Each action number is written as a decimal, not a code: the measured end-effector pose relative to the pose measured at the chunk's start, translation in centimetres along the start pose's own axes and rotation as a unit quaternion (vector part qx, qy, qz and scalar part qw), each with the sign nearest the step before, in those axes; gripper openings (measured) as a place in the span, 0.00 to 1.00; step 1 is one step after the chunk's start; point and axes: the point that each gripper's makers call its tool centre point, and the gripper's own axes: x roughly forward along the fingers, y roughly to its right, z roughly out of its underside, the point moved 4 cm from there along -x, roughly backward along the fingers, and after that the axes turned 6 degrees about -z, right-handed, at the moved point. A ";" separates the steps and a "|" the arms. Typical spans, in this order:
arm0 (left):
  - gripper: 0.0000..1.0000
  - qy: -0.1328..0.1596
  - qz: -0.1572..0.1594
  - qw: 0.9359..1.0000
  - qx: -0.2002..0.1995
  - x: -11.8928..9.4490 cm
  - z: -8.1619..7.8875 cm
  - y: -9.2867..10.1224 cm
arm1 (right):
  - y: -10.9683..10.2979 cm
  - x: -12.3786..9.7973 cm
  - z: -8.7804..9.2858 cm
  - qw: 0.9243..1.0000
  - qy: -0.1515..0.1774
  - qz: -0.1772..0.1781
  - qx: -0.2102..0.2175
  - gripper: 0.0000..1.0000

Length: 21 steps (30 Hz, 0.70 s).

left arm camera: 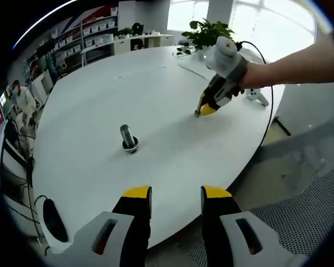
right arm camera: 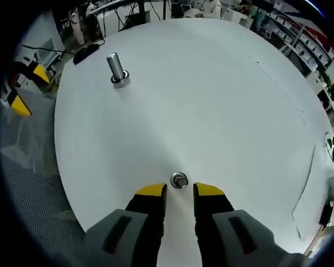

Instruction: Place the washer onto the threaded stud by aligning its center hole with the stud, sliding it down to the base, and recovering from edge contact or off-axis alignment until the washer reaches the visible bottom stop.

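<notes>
A grey threaded stud [left arm camera: 126, 136] stands upright on its round base on the white table [left arm camera: 100, 100]; in the right gripper view the stud [right arm camera: 116, 68] is at the far left. A small metal washer [right arm camera: 179, 180] lies flat on the table just ahead of my right gripper [right arm camera: 180, 191], whose yellow-tipped jaws stand open on either side of it. In the left gripper view the right gripper [left arm camera: 200, 113] reaches down to the table, held by a person's hand. My left gripper [left arm camera: 176, 194] is open and holds nothing, hovering at the near table edge.
A black mouse [left arm camera: 54, 220] lies near the table's left edge. Potted plants [left arm camera: 207, 33] and a white object [left arm camera: 258, 96] stand at the far side. A mesh chair [left arm camera: 300, 217] is beyond the edge on the right. Shelves and people fill the background.
</notes>
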 end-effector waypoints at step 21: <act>0.34 -0.011 -0.012 1.000 -0.012 0.1 0.7 -0.1 | -3.2 -7.1 1.8 0.977 0.176 -0.021 0.122 0.36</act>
